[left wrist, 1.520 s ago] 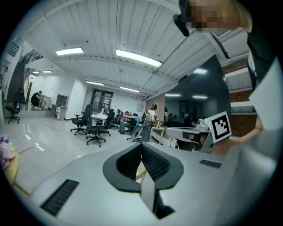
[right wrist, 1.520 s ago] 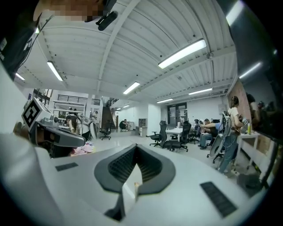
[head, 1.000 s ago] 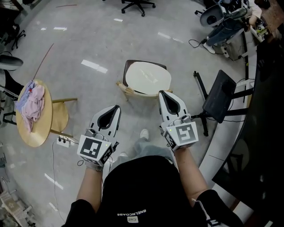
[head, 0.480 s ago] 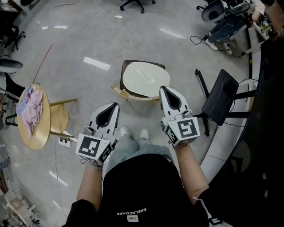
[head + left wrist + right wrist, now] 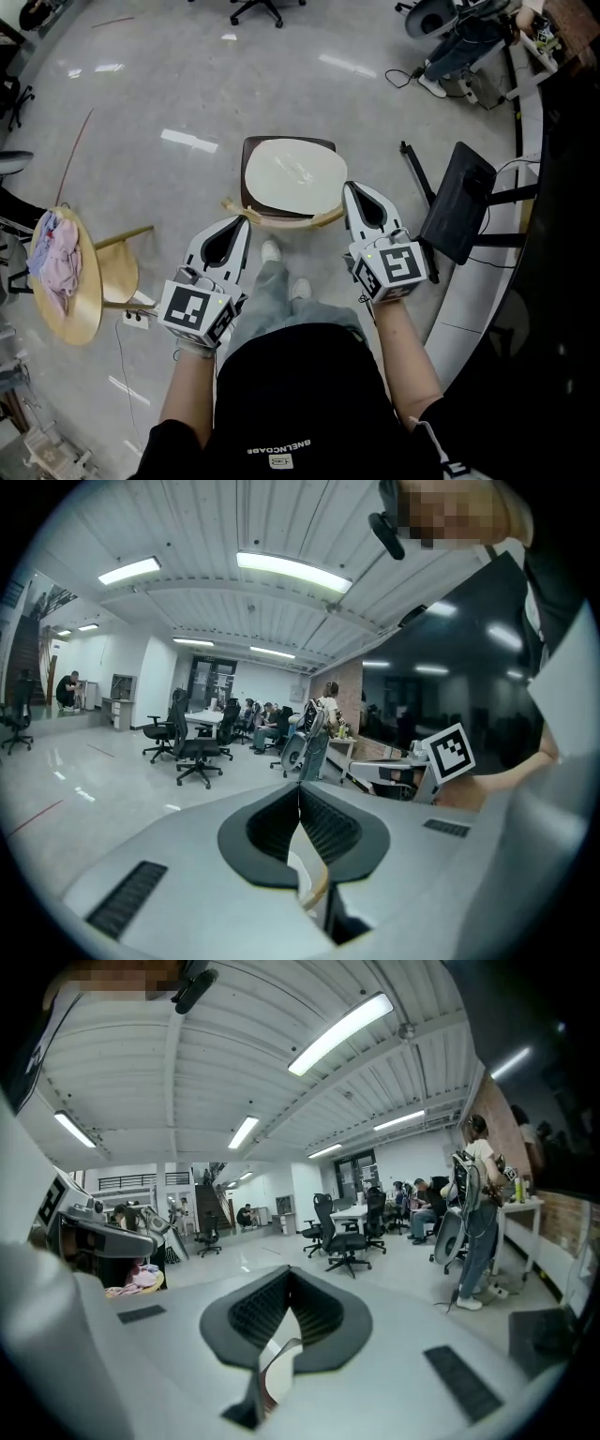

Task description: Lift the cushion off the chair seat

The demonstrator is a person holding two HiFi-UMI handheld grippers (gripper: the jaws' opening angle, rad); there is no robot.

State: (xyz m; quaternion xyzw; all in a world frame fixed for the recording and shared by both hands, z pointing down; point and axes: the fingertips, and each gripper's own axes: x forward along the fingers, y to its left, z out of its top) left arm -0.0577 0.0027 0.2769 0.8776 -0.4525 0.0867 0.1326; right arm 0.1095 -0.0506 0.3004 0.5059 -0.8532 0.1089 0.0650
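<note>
A cream oval cushion [image 5: 292,175] lies on the seat of a dark brown chair with a pale wooden rim [image 5: 281,220], in the middle of the head view. My left gripper [image 5: 244,222] is shut and empty, its tips just short of the chair's near left rim. My right gripper [image 5: 349,187] is shut and empty too, with its tips beside the cushion's near right edge. In the left gripper view the jaws [image 5: 300,787] meet, and a bit of cream cushion [image 5: 302,881] shows through the gap below them. The right gripper view shows its jaws [image 5: 288,1277] closed as well.
A round wooden table [image 5: 84,300] with a pink cloth [image 5: 52,258] stands at the left, a power strip [image 5: 138,317] on the floor by it. A black stand with a flat panel [image 5: 457,202] is close on the right. Office chairs and cables lie farther off.
The chair and cushion have come nearer as the person stepped up. Both grippers moved forward, and their tips now lie at the chair's near rim. Both jaws stayed shut.
</note>
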